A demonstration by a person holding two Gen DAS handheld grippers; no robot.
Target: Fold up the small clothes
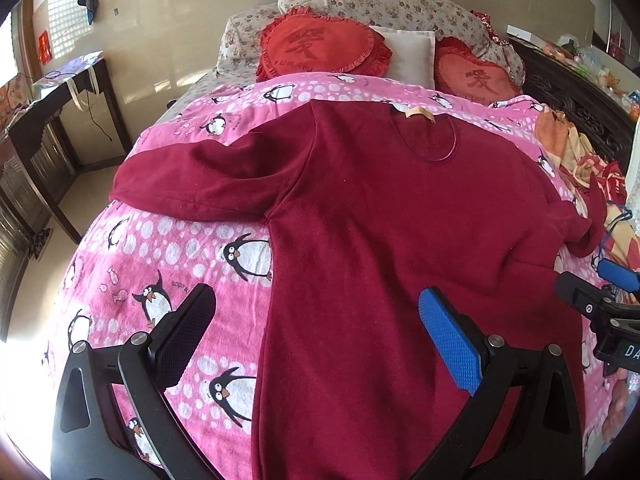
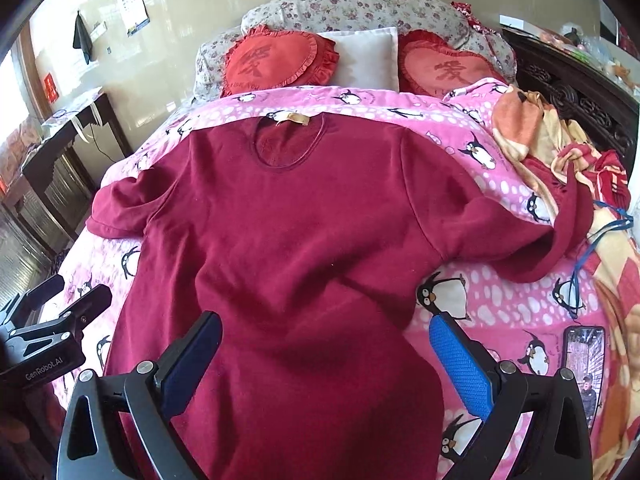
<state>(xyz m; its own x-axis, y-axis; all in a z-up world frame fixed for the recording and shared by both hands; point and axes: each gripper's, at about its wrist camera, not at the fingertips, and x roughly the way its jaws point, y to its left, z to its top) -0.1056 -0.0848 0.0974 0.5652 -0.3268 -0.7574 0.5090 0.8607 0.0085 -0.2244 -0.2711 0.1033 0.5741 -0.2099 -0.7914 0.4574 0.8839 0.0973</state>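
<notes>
Both pairs of jaws stand spread wide and pinch nothing. My left gripper (image 1: 316, 332) hovers low over the left hem side of the dark red fleece long-sleeved top (image 1: 380, 240), one finger over the pink penguin-print blanket (image 1: 160, 248), the other over the cloth. My right gripper (image 2: 326, 354) mirrors it at the hem's right side. Ahead of both, the top lies flat, neckline far from me, sleeves stretched outward to either side. Bare blanket lies outside each side edge. A black smartphone (image 2: 584, 364) rests just right of my right jaws; crumpled orange patterned bedding (image 2: 560, 152) lies beyond the right sleeve.
</notes>
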